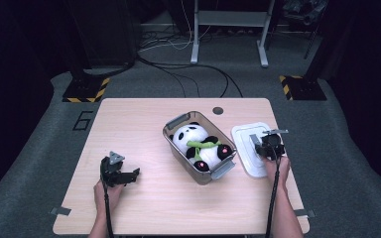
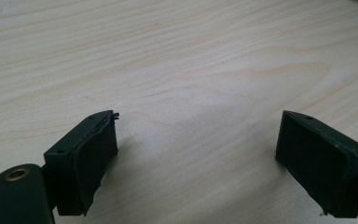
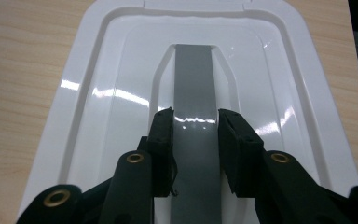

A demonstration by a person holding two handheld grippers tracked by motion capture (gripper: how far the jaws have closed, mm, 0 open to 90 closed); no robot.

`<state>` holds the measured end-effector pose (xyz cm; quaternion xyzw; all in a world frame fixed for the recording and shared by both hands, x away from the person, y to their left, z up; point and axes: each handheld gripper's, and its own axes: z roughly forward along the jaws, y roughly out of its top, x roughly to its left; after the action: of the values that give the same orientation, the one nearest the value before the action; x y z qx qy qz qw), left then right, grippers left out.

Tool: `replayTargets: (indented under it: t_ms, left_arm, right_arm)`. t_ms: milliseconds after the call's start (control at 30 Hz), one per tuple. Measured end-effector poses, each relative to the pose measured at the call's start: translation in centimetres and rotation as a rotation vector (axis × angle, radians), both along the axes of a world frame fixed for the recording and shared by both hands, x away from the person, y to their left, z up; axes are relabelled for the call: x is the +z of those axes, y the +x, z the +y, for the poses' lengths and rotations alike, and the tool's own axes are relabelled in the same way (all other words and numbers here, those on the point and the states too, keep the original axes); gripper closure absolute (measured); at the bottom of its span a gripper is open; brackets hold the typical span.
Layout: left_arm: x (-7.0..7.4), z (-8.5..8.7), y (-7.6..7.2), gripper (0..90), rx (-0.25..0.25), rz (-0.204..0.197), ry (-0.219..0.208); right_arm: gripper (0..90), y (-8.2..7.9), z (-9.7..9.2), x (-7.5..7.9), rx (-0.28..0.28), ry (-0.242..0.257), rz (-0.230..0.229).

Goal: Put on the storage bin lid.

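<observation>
- Your table is a pale wood top, and most of its left half lies bare, so there is open room from the left edge across to the bin.
- The clear plastic bin sits near the middle of the table, turned at an angle, with grey latches at two ends; a plush panda lies inside it, below the rim.
- The white lid lies flat just to the right of the bin, close to the table's right edge; a narrow strip of wood shows between lid and bin.
- A small dark round hole sits near the far edge of the table, behind the bin.
- Your left gripper rests low over bare wood in the left front part of the table, well apart from the bin. In the left gripper view its jaws stand wide apart with nothing between them but table.
- Your right gripper is down on the lid. In the right gripper view its jaws flank the grey handle strip that runs down the lid's middle recess, drawn in close at either side of it; you cannot tell from here whether the pads press the strip or merely stand beside it.
- Your right hand is at the lid's near end, with the table's right edge just beyond it.
</observation>
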<state>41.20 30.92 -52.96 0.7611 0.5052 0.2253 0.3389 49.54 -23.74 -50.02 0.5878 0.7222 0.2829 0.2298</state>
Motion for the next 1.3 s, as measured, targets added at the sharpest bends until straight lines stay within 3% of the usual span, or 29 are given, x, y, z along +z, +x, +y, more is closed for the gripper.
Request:
replayTargets:
  t_ms: [400,567,1000,1300]
  left_arm:
    - [0.0,0.0,0.0,12.2,-0.001,0.0,0.0]
    - [0.0,0.0,0.0,12.2,-0.001,-0.001,-0.001]
    - [0.0,0.0,0.0,12.8,-0.004,0.001,0.003]
    - [0.0,0.0,0.0,12.8,-0.001,-0.001,-0.001]
  right_arm:
    - [66.9,-1.1,-1.0,1.7,0.008,0.041,-0.027]
    - [66.9,-1.4,-1.5,2.9,0.006,0.086,-0.06]
    - [66.9,-3.0,-0.1,8.1,0.04,0.078,-0.15]
    - [66.9,-4.5,1.8,12.7,0.094,0.079,-0.206]
